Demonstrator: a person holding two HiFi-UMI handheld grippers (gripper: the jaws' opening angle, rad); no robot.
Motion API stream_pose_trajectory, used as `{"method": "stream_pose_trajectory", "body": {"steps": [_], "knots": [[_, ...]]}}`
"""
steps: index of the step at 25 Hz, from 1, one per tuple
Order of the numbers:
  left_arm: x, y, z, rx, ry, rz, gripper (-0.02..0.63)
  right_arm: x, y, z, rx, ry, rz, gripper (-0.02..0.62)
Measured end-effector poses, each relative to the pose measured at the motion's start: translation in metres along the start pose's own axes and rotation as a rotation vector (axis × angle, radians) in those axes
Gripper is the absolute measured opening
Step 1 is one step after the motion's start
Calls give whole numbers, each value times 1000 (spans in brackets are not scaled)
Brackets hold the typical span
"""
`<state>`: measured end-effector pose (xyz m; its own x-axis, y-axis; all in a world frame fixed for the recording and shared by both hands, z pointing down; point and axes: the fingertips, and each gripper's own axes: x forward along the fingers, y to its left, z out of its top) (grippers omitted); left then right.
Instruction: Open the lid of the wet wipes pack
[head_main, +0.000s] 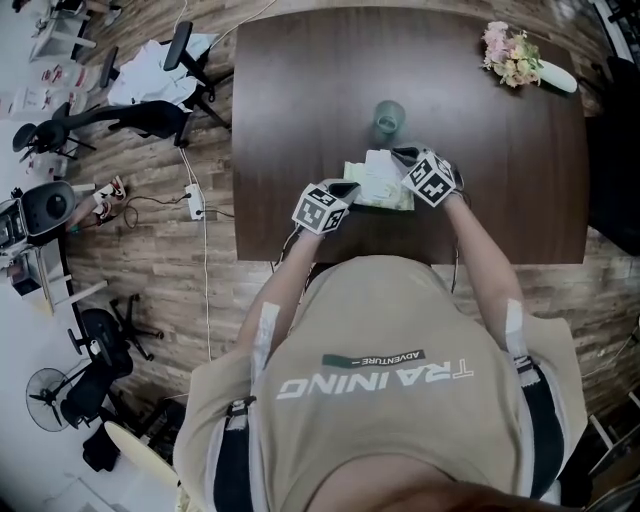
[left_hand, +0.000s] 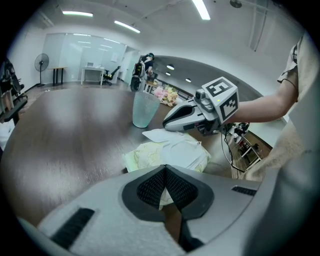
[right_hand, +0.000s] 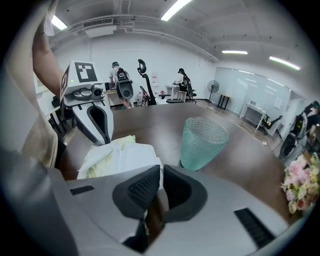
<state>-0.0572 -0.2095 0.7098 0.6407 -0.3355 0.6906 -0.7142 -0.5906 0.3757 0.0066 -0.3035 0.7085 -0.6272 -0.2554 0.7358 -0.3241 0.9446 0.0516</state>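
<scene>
ITEM 1: wet wipes pack (head_main: 375, 188). Pale yellow-green soft pack w/ white lid (right_hand: 126, 159) on top. It lies on the table (head_main: 300, 90), near the front edge at mid-width, just ahead of the person's chest in the head view.

ITEM 2: left gripper (left_hand: 164, 170). It sits at approx. 8 o'clock of the pack in the head view, marker cube up. The pads are closed and meet at the tips, w/ a pale bit of the pack's near edge showing between them lower down, so the claw is pinched onto the pack.

ITEM 3: right gripper (right_hand: 160, 172). Its body is at 3 o'clock of the pack and its tips come in at approx. 1 o'clock. The pads are almost together w/ only a narrow slit left, and the white lid's edge runs into that slit, so the claw has hold of the lid. In the left gripper view the lid's far end stands raised off the pack top at these tips.

ITEM 4: glass (head_main: 389, 117). Teal and dimpled, upright. It stands at 12 o'clock of the pack, near it but not touching.

ITEM 5: flowers (head_main: 510, 55). A pink and cream bunch lying on its side at 2 o'clock, at the table's far right corner, well apart from the pack.

ITEM 6: surrounds. Wood-plank floor (head_main: 150, 270). Office chairs (head_main: 150, 110) at 10 o'clock off the table, and a standing fan (head_main: 45, 395) at 8 o'clock.
</scene>
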Motion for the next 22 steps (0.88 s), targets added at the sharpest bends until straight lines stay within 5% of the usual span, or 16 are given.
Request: {"method": "stream_pose_trajectory", "body": {"steps": [5,12,17,22], "knots": [[0,1,0,24,-2,-20,9,-29,15,-2,12,-20,-61,27],[0,-1,0,107,-4,11,9,-73,49,-17,241,-74,-128,25],[-4,-5,-1,183,-5,60,9,-101,67,-15,290,-128,-188,18],[-21,-17,7,135,-69,31,9,-127,76,-7,319,-189,-191,17]]}}
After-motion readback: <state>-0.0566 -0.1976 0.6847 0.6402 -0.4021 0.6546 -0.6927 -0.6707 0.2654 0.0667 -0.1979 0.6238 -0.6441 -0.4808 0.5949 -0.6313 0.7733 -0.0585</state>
